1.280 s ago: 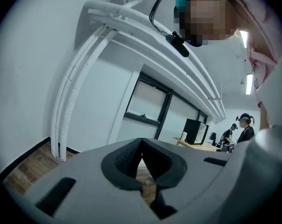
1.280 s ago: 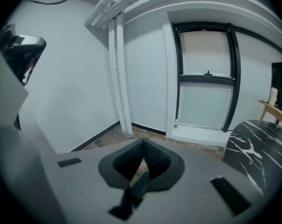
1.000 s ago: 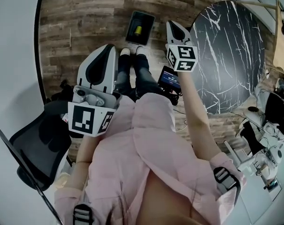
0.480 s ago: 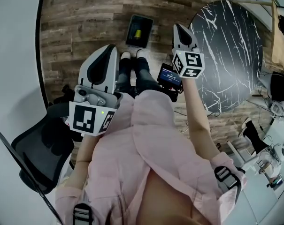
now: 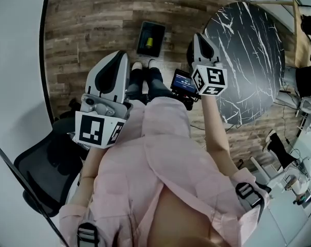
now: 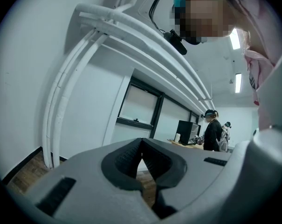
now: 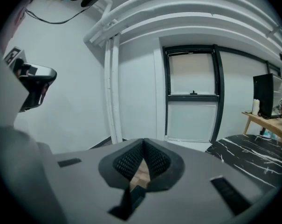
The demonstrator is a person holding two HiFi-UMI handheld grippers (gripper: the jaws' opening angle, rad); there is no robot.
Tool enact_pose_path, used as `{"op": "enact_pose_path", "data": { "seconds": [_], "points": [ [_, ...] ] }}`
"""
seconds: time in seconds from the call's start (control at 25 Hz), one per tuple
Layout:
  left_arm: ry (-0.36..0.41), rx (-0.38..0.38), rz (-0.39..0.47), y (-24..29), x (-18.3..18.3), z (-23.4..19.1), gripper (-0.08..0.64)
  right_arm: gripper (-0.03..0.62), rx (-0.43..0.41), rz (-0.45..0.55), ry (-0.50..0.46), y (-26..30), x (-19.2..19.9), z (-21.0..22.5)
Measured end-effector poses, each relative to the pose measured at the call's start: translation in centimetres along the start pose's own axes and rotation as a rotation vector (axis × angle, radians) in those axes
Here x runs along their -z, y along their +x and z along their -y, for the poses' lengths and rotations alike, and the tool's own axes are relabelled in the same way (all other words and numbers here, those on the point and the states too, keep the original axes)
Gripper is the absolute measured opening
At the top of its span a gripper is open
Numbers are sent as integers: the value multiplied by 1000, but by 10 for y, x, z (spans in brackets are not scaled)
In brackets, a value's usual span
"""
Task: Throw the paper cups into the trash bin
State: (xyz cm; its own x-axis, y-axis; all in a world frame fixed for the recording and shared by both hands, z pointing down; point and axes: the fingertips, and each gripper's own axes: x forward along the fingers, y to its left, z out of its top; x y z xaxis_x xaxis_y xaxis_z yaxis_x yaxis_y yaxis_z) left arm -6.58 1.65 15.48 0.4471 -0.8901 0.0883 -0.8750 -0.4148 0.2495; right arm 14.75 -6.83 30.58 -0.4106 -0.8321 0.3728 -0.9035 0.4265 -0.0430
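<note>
Holding both grippers clenched with nothing in them, above the wood floor (image 5: 88,19).

The person's pink shirt (image 5: 160,163) hides the floor under the arms, and the chair (image 5: 39,163) at lower left is partly cut off. The trash bin (image 5: 142,39) stands on the floor just beyond the shoes (image 5: 145,64), between the floor's wall edge and the round marble table (image 5: 248,55). A yellow thing (image 5: 150,35) lies inside, too small to identify. The left gripper (image 5: 116,55) and right gripper (image 5: 198,36), jaws pressed together, are well apart from the bin, one on each side of it.

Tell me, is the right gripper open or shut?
Shut and empty: the right gripper shows its jaws meeting at the tips, with nothing between them.
</note>
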Motion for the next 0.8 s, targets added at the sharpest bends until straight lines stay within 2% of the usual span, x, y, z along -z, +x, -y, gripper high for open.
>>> {"op": "enact_pose_path", "data": {
  "seconds": [0.56, 0.8],
  "points": [
    [15, 22, 4, 17, -7, -4, 15, 29, -74, 87, -1, -27, -49, -37],
    [16, 24, 2, 19, -7, -2, 15, 29, -76, 123, 46, -41, -62, -50]
  ]
}}
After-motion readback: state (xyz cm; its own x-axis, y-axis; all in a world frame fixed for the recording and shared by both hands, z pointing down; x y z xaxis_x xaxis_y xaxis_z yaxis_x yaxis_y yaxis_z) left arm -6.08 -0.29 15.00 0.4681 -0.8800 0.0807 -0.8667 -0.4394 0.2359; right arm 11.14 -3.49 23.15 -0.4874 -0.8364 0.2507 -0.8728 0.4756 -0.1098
